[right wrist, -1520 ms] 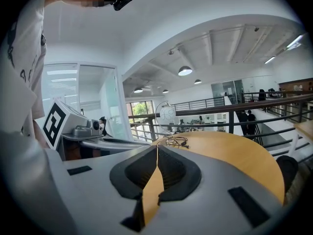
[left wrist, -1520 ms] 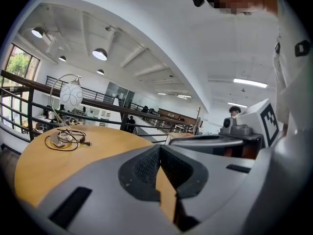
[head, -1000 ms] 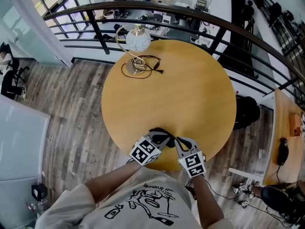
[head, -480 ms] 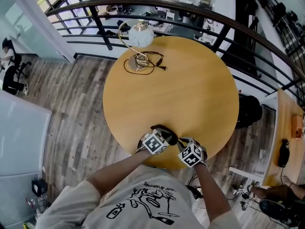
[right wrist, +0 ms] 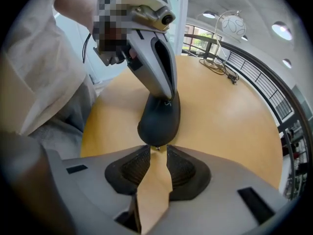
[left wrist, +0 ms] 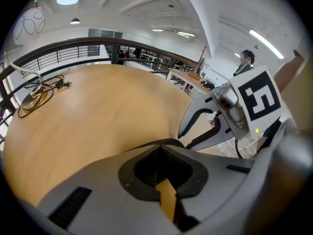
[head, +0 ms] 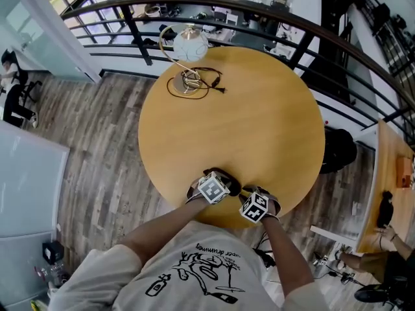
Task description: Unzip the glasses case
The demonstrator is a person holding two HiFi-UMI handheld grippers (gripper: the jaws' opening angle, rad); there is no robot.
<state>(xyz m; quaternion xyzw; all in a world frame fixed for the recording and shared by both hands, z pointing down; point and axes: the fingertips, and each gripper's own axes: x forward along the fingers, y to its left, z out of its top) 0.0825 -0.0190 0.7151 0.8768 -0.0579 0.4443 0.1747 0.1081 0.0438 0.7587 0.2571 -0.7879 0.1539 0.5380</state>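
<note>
Both drawn in tighter since second ago. Left gripper clamped on glasses case far end. Right gripper jaws slightly apart, zipper pull at tips; case long axis straight ahead.

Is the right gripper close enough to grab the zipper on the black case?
Probably yes. The right gripper is open right at the glasses case, with the zipper pull at its tips and nothing between.

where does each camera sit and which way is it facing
Head view: on the person's head, looking steeply down at the round table; shirt, forearms, left tool, right tool show.
Right gripper view: on the right tool, facing glasses case and left tool; own jaws slightly apart.
Left gripper view: on the left tool, facing across the table at the right tool; own jaws shut on the glasses case.
Shared: glasses case, lamp.
</note>
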